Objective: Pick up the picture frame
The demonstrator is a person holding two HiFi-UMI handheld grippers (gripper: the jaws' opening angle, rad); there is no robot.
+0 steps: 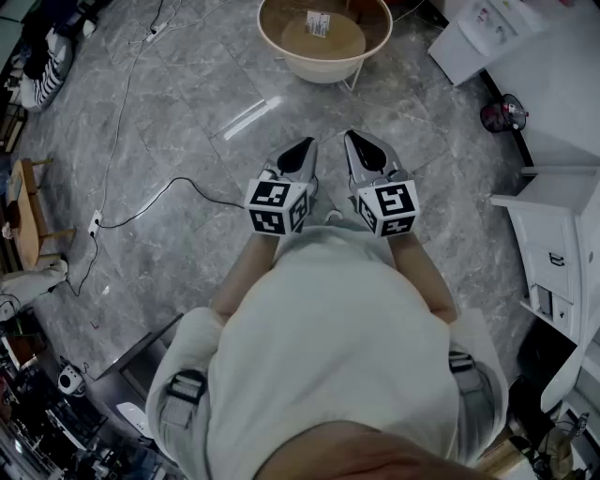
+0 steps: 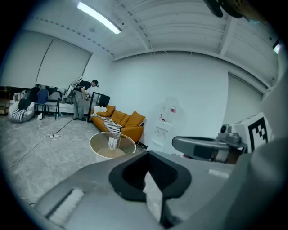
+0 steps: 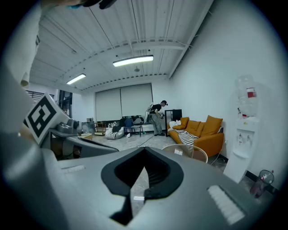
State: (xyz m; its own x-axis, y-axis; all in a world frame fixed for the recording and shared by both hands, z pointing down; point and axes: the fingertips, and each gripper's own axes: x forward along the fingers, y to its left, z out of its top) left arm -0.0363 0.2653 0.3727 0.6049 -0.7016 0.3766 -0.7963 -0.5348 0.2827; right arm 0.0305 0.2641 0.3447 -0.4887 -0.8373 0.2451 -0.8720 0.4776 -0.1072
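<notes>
- A grey marble floor point(image 1: 187, 122) fills the head view, and a black cable point(image 1: 159, 192) trails across it at left.
- A round table point(image 1: 281, 52) with a clear top stands at the upper centre of that view. The picture frame point(image 1: 318, 22) stands upright on it, small, and nothing touches it.
- The left gripper point(image 1: 300, 153) and the right gripper point(image 1: 359, 145) are side by side in the middle of the frame, held out in front of the person's white-clad body. Both are well short of the table and point toward it.
- Each gripper's own view shows its dark jaw pads pressed together at the tip, with nothing between them.
- Past the left gripper's closed jaws the table and frame sit at centre left. An orange sofa point(image 2: 126, 121) is behind them, and a person point(image 2: 81, 99) stands farther back.
- A water dispenser point(image 3: 245, 134) stands against the wall at the right of the right gripper view.
</notes>
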